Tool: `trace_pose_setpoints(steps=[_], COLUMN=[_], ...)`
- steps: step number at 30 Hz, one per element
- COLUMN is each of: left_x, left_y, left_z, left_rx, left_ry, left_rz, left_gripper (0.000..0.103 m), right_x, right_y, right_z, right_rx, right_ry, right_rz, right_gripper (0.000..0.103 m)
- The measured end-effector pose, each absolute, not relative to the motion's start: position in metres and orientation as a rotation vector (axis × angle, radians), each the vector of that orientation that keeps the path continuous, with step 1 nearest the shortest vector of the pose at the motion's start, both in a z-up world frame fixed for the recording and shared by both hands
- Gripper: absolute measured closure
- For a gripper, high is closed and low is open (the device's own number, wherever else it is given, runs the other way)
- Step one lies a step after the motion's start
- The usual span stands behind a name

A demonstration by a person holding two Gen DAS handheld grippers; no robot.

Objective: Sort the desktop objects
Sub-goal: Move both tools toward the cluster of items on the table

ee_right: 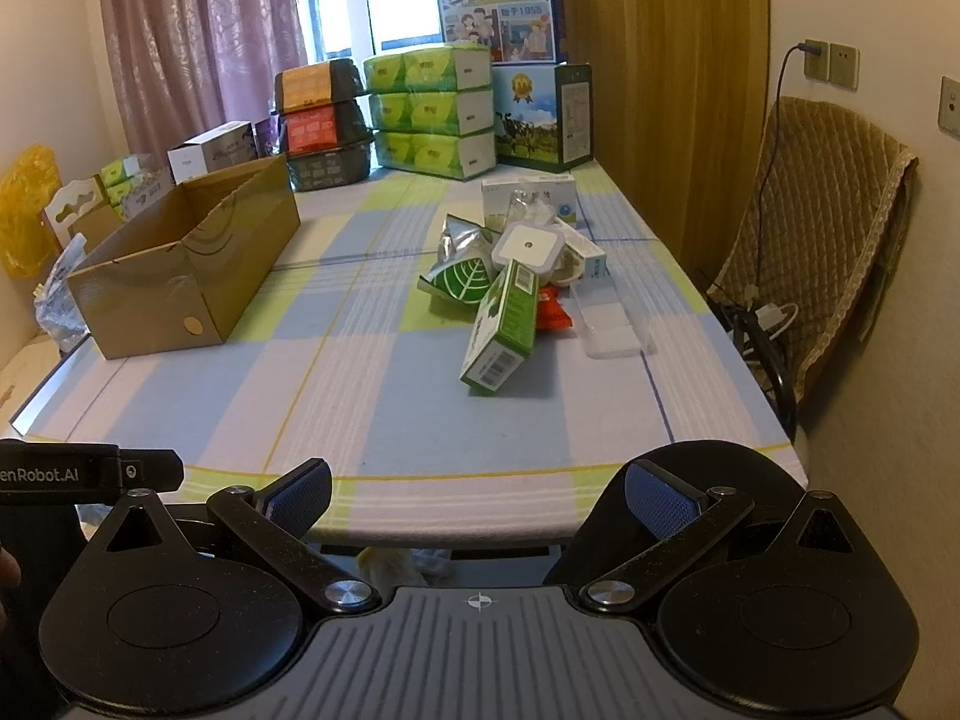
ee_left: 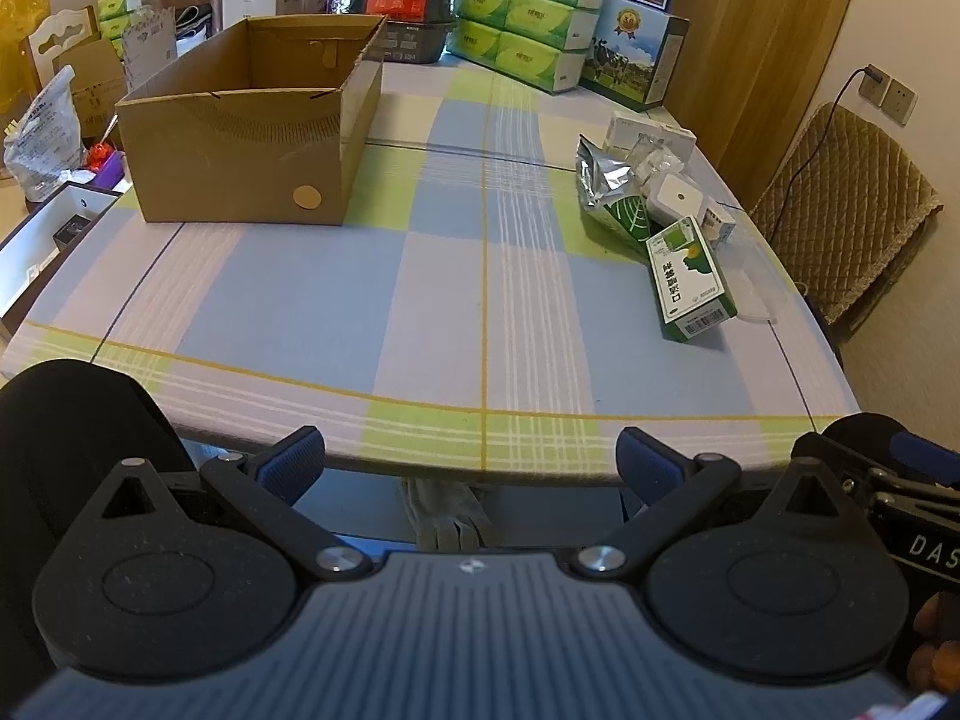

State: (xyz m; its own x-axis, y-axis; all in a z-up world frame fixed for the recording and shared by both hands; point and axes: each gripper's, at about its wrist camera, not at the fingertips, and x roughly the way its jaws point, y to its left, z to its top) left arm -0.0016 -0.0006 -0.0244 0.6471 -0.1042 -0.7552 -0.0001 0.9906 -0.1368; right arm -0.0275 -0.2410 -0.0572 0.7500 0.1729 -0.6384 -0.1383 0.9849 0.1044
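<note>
**Q:** Which step does this moment show?

**A:** The start, as I judge it. I hold the left gripper (ee_left: 471, 459) and the right gripper (ee_right: 477, 495) at the near edge of the table (ee_right: 384, 372), both with jaws spread wide and nothing between them. Nothing has been picked up yet.

**Q:** Where are the objects to be sorted?

**A:** In one heap on the right half of the table. The green box (ee_right: 501, 330) lies nearest me, propped at a tilt with its barcode end forward. Behind it are a foil pouch (ee_right: 459, 267) with a leaf print, a square white device (ee_right: 528, 247), an orange packet (ee_right: 551, 307) partly hidden, small white cartons (ee_right: 528, 192) and a clear plastic case (ee_right: 609, 321) just beside the heap.

**Q:** And the destination?

**A:** Probably the open cardboard box (ee_left: 252, 144) on the left half, well apart from the heap. The views do not reach its floor, but no item shows inside.

**Q:** What does the next move call for?

**A:** I would reach the right gripper forward to the green box, since it is nearest and uncovered. Its tilt means the jaws must close across its narrow sides, or it could slip. The carry then crosses the bare middle of the table to the cardboard box.
</note>
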Motion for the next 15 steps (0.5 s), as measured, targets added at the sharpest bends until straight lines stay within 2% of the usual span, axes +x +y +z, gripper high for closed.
trace_pose_setpoints(steps=[15], left_x=[0.046], left_y=[-0.021], left_z=[-0.024], left_rx=[-0.139], left_ry=[0.884], left_rz=[-0.126], left_gripper=[0.001], right_x=[0.011], right_y=[-0.263], right_z=[-0.052], right_rx=[0.019], right_ry=[0.65], right_rz=[0.118], right_gripper=[0.002])
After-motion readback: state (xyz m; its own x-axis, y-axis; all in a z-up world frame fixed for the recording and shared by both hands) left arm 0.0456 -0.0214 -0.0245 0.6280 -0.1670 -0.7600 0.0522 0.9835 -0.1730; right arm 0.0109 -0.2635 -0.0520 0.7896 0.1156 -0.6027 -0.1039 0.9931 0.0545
